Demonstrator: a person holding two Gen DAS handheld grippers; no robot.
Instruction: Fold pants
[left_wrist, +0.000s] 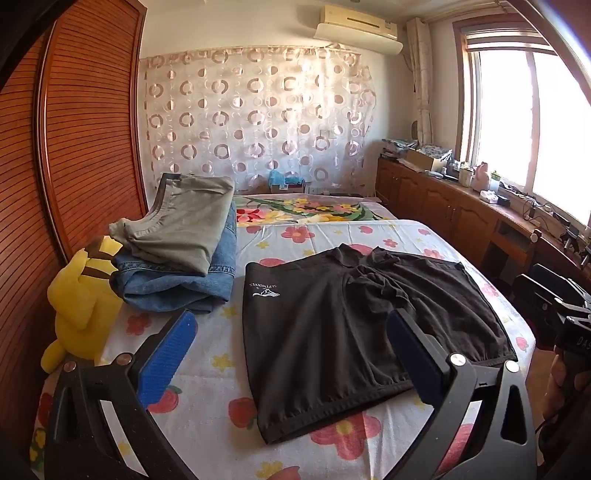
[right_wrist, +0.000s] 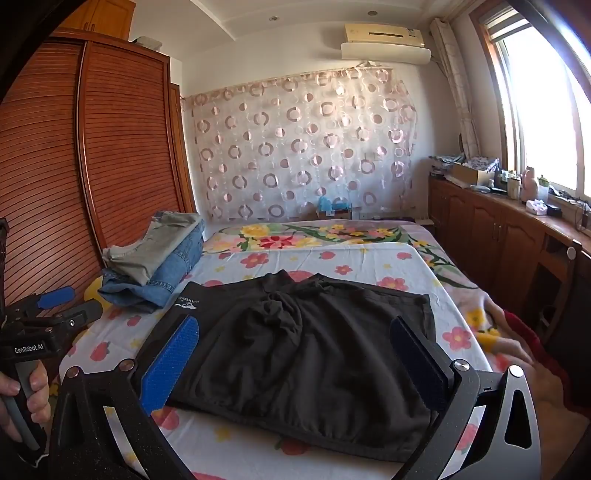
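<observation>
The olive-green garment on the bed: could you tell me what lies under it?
The olive-green garment rests on folded blue jeans, whose edges stick out beneath. Whether anything else lies between or under them is covered.

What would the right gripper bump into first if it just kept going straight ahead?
Most likely the black pants on the bed: the open right gripper points down at them, its fingers either side of the cloth. Exact depth is unclear.

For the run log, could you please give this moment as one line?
black shorts flat on bed | left claw open | right claw open | nothing held
</observation>
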